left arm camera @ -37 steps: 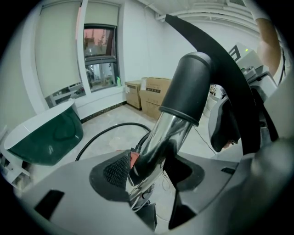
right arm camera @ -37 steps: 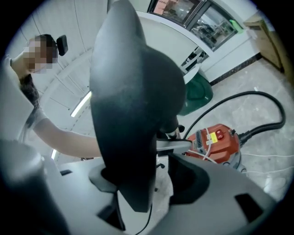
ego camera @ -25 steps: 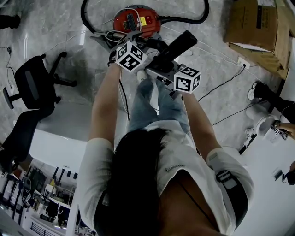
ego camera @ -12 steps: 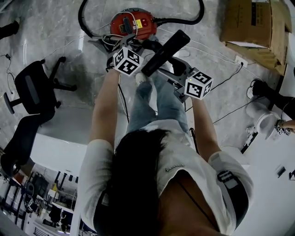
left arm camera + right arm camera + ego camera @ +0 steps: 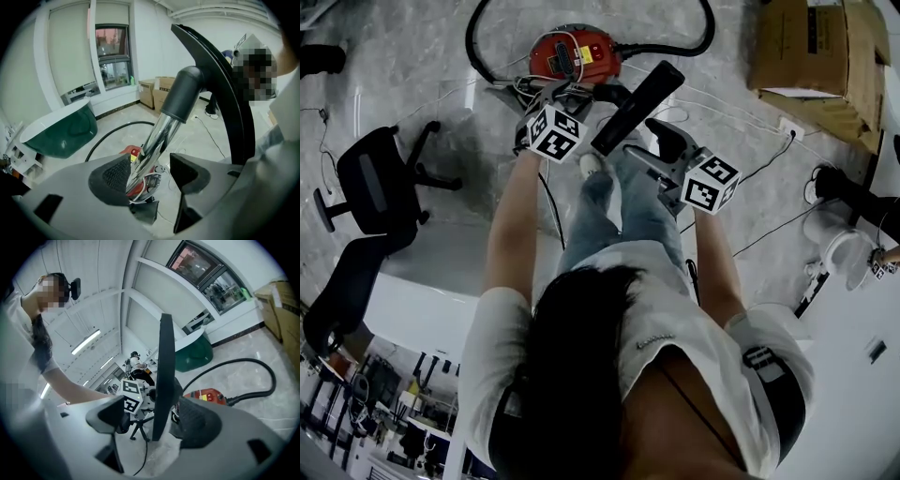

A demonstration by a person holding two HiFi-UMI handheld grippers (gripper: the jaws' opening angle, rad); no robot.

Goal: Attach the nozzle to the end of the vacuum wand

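The long black nozzle (image 5: 636, 108) sits on the top end of the chrome wand (image 5: 159, 140), its collar (image 5: 183, 93) over the tube. My left gripper (image 5: 561, 96) is round the wand low down. In the left gripper view (image 5: 147, 174) the tube leans on the left pad, clear of the right one; these jaws have just been opening. My right gripper (image 5: 664, 141) hangs just right of the nozzle. In the right gripper view (image 5: 157, 417) the nozzle (image 5: 165, 362) stands edge-on between wide jaws that have just been opening, and neither pad presses on it.
The red vacuum canister (image 5: 575, 54) and its black hose (image 5: 680, 42) lie on the floor ahead. A black office chair (image 5: 366, 183) stands at the left, cardboard boxes (image 5: 816, 47) at the top right. Thin cables (image 5: 750, 169) run across the floor. A green tub (image 5: 61, 129) sits by the wall.
My right gripper, closed round the nozzle a second ago, has let go and drawn back to the right. The nozzle stays on the wand. The left gripper has shifted slightly.
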